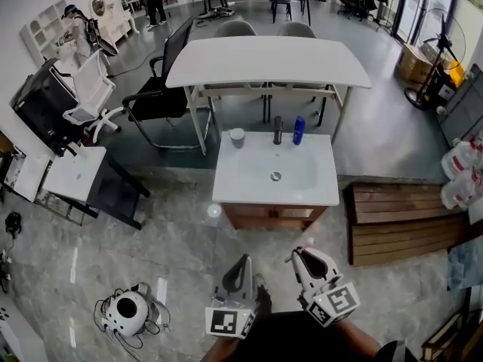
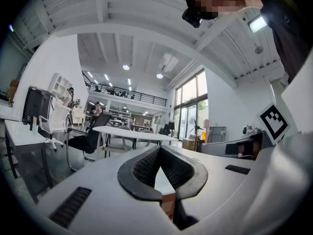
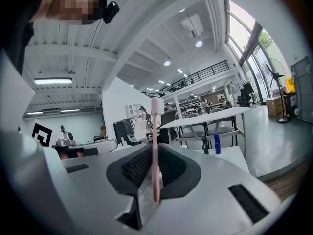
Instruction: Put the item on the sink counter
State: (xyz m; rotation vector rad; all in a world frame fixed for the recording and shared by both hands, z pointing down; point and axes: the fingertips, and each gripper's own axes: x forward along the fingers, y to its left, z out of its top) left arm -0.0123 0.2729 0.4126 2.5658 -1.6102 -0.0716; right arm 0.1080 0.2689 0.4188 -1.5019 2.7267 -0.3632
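Over the grey floor (image 1: 173, 232), the left gripper (image 1: 243, 262) is hanging with jaws pressed together, empty. The right gripper (image 1: 299, 255) is clamping a pink toothbrush (image 3: 155, 146) upright, clear only in the right gripper view. Ahead, the sink counter (image 1: 226, 191) is carrying a cup (image 1: 237, 137), a faucet (image 1: 278, 130) and a blue bottle (image 1: 299, 130). A white table (image 1: 264, 59) is standing beyond.

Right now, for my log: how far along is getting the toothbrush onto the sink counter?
Done: the right gripper has the pink toothbrush clamped. In hand: it hangs short of the sink counter. Left: reach over and set it down. The left gripper is shut, empty.
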